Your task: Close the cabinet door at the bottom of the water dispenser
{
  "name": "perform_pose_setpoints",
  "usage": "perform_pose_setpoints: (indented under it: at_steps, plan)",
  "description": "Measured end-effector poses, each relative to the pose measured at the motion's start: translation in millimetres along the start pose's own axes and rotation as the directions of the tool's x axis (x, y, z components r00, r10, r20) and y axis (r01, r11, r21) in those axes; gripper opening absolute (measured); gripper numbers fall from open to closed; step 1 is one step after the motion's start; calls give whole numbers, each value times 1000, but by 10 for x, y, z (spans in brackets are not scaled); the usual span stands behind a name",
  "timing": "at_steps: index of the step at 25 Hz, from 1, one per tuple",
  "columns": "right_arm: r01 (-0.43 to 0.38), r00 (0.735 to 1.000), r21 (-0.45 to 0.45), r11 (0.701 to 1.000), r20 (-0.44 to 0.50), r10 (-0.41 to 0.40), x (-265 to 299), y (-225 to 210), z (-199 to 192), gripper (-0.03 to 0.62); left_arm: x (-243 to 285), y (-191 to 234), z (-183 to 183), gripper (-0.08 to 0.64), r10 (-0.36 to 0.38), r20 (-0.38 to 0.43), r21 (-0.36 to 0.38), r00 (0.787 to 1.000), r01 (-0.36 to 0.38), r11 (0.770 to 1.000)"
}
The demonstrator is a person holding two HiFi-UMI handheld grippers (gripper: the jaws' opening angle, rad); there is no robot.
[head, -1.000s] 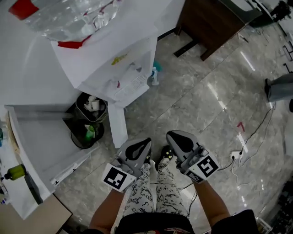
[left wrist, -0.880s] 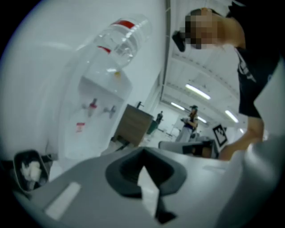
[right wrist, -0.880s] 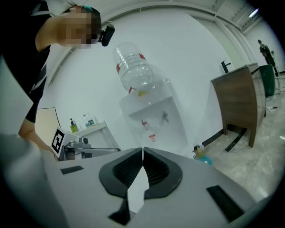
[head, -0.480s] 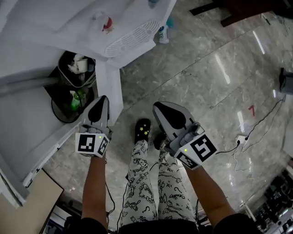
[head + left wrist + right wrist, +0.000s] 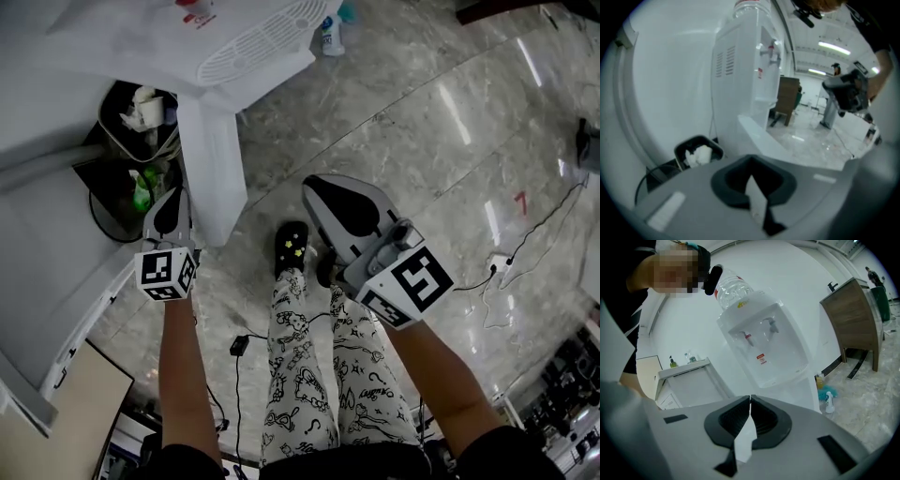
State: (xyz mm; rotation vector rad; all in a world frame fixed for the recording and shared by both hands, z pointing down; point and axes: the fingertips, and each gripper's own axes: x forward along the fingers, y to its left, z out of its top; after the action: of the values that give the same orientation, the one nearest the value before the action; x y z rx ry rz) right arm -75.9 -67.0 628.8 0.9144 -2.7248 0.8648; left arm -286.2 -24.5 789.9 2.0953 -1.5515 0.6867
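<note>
The white water dispenser (image 5: 234, 47) stands at the top of the head view, and its bottom cabinet door (image 5: 212, 169) sticks out open toward me. My left gripper (image 5: 171, 195) is shut and empty, just left of the door's outer end, in front of the open cabinet. In the left gripper view the door (image 5: 761, 140) runs out to the right beyond the left gripper (image 5: 751, 163). My right gripper (image 5: 311, 190) hangs shut and empty over the floor, right of the door. Past the right gripper (image 5: 750, 399), its own view shows the dispenser (image 5: 764, 345) with its bottle.
A black trash bin (image 5: 127, 159) with rubbish stands left of the door, behind my left gripper. A white counter (image 5: 47, 281) lies further left. A spray bottle (image 5: 328, 37) stands on the marble floor by the dispenser. Cables (image 5: 497, 272) trail at the right. My legs and shoe (image 5: 291, 248) are below.
My left gripper has swung left from beside my legs to the left side of the open door. The right gripper has stayed near my right leg. The view has shifted lower.
</note>
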Motion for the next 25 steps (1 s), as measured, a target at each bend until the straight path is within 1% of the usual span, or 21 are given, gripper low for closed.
perform_pose_setpoints:
  at_steps: [4, 6, 9, 13, 16, 21, 23, 25]
  plan:
    - [10, 1000, -7, 1000, -7, -10, -12, -80, -22, 17, 115, -103, -49, -9, 2, -36, 23, 999, -2, 1000]
    - [16, 1000, -13, 1000, -14, -16, -37, -124, -33, 17, 157, -203, -65, -9, -16, -50, 21, 999, 17, 1000]
    - [28, 1000, -5, 1000, 4, -28, -97, -175, 26, 17, 237, -446, -22, -9, -53, -47, 7, 998, 53, 999]
    - [41, 999, -3, 999, 36, -41, -198, -321, 192, 17, 501, -747, 246, -8, -76, -21, 14, 997, 77, 997]
    - [59, 997, 31, 998, 57, -61, -310, -492, 295, 17, 739, -975, 469, -8, -97, -2, 0, 995, 97, 995]
    - [77, 993, 39, 996, 86, -80, -441, -696, 438, 17, 1120, -1222, 779, -6, -101, -30, 9, 994, 101, 995]
    - [81, 990, 58, 995, 109, -87, -466, -786, 507, 17, 1265, -1253, 888, -3, -100, -38, 20, 994, 101, 995]
    - [83, 988, 70, 994, 125, -91, -479, -864, 579, 17, 1404, -1258, 995, -2, -102, -30, 10, 994, 102, 995]
